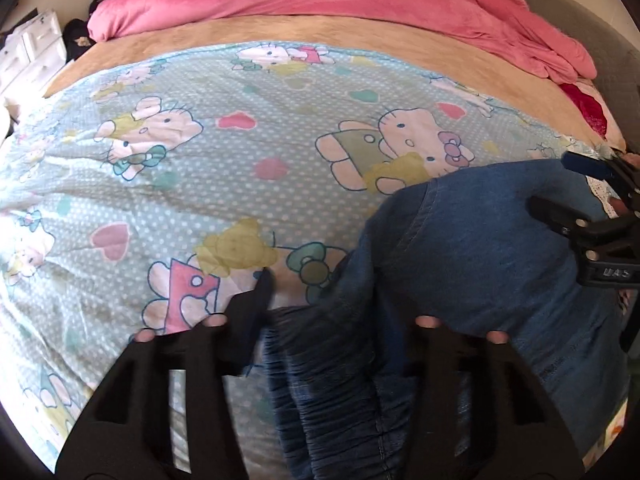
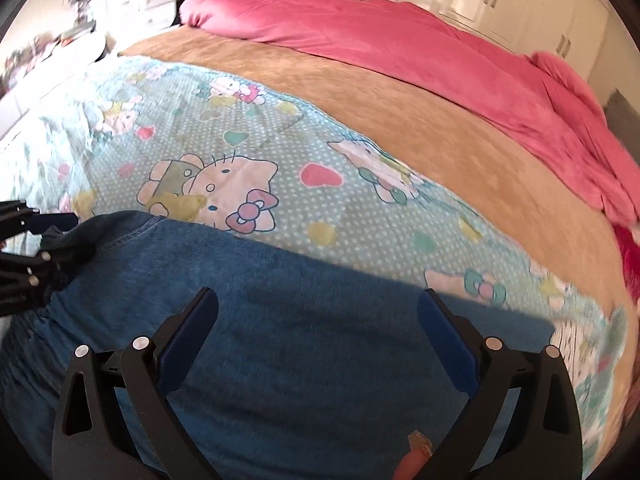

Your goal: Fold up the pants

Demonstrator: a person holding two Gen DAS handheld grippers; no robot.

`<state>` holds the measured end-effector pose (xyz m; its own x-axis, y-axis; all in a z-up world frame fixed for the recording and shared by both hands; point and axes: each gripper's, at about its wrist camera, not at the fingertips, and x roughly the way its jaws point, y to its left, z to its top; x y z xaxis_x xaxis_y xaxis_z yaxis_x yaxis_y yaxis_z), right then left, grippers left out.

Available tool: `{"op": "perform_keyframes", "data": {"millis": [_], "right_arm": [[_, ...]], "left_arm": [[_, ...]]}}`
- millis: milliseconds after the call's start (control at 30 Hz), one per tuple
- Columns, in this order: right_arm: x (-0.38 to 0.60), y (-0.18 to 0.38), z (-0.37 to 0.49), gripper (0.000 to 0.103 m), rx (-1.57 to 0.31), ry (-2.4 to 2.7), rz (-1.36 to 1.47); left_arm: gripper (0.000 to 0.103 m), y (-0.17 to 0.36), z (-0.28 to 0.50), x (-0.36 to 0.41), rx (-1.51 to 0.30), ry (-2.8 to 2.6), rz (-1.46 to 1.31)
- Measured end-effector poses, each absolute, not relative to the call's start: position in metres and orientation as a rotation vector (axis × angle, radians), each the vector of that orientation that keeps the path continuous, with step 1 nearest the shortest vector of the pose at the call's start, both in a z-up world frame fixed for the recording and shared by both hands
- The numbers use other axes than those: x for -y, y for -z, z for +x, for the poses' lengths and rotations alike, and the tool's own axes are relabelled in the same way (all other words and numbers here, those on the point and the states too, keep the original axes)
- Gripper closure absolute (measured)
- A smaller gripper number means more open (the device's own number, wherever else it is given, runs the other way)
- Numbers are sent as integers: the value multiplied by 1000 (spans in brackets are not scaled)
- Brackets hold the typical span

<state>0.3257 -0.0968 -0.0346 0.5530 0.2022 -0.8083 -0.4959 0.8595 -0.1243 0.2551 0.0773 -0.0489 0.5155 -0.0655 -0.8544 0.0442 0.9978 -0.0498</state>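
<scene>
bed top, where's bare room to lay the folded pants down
Free: the pale blue cartoon-cat sheet between the blue denim pants and the tan blanket strip, widest off the pants' left. Crowded: the far side under the bunched pink duvet, and the near edge, where the pants and both grippers sit.

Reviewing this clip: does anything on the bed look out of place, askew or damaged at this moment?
Nothing looks damaged or spilled. The blue denim pants lie on the cartoon-print sheet, their gathered waistband bunched up near the left gripper. The pink duvet is heaped along the far side. The right gripper is open over the pants.
</scene>
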Motion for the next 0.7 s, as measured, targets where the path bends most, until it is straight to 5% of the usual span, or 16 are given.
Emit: {"op": "perform_keyframes", "data": {"millis": [567,700], "right_arm": [[61,46,334,7,-866,-615,-476],[56,45,331,59,-893,-714,-417]], "left_arm": [[76,3,203,-65,-846,145,27],[76,0,195,-65,-836,149,34]]}}
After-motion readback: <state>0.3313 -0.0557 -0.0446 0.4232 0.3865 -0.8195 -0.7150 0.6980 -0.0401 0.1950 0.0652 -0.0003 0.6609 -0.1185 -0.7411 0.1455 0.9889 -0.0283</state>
